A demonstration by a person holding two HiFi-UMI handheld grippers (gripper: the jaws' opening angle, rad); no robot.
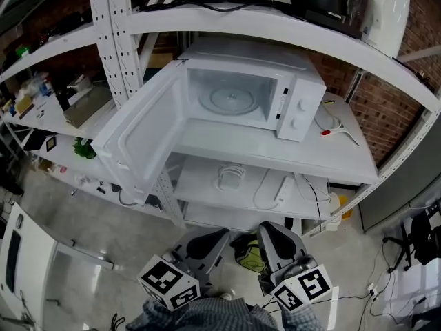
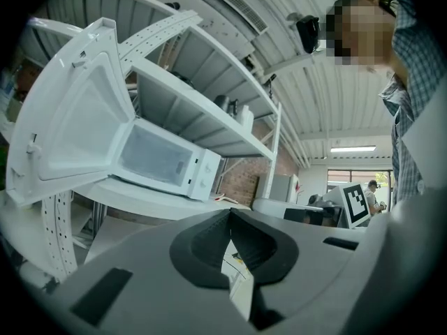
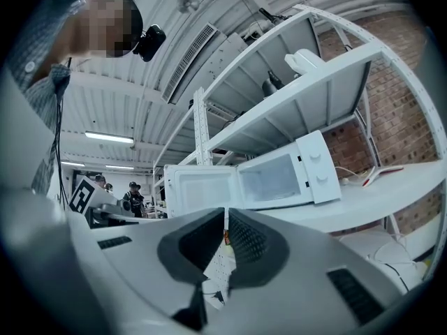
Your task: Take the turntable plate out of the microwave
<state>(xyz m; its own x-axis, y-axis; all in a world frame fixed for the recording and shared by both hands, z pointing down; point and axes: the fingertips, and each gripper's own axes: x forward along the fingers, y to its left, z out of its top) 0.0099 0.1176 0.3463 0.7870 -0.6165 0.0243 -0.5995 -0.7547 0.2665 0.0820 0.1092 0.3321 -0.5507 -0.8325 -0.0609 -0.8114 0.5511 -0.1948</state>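
The white microwave point(image 1: 248, 92) stands on the middle shelf with its door point(image 1: 141, 133) swung wide open to the left. The clear glass turntable plate point(image 1: 231, 101) lies flat inside the cavity. Both grippers hang low in the head view, well short of the shelf and pointing towards it. My left gripper point(image 1: 219, 234) is shut with nothing between its jaws. My right gripper point(image 1: 266, 227) is shut and empty too. The left gripper view has the left gripper point(image 2: 230, 215) below the microwave point(image 2: 167, 160). In the right gripper view the right gripper point(image 3: 225, 213) lies under the microwave point(image 3: 279, 179).
White metal shelving point(image 1: 275, 150) holds the microwave. A red-tipped white tool point(image 1: 334, 131) lies to its right, and cables point(image 1: 234, 176) lie on the lower shelf. A perforated upright post point(image 1: 114, 40) stands behind the open door. Kettles and appliances sit on the top shelf point(image 1: 331, 5).
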